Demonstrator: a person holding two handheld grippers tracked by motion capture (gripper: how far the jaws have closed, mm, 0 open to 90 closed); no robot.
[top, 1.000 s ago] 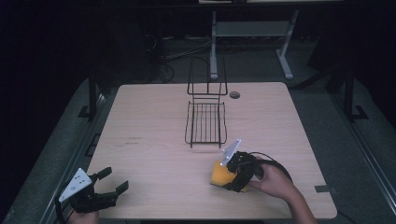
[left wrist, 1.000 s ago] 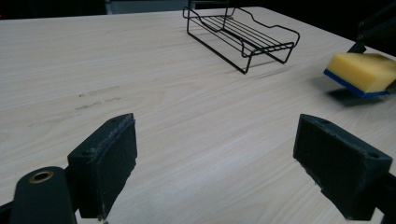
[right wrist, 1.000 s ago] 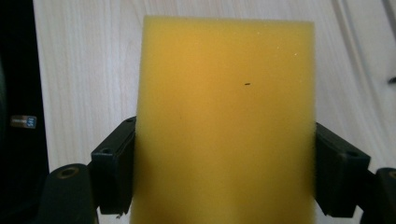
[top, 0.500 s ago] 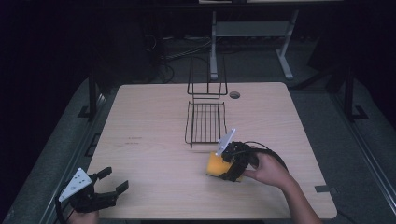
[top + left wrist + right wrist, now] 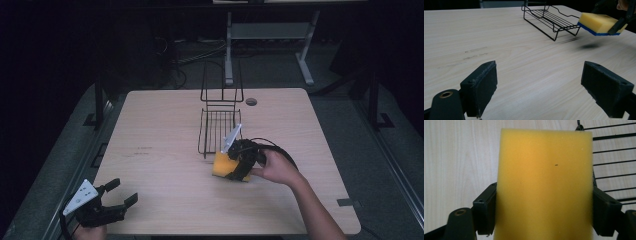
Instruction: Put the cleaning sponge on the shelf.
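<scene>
No writing can be read. A yellow sponge (image 5: pixel 544 185) is clamped in the right gripper (image 5: pixel 235 162), held above the table (image 5: pixel 165 135) just before the wire rack (image 5: pixel 218 127). The left gripper (image 5: pixel 117 202) is held wide open, low and well apart

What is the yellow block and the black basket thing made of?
The yellow block looks like soft foam, a sponge: matte, finely pored, with a thin blue layer underneath, probably a scrubbing pad. The right hand-held gripper holds it by its sides. The black rack looks like thin metal wire with a dark coating, though plastic-coated is possible.
</scene>
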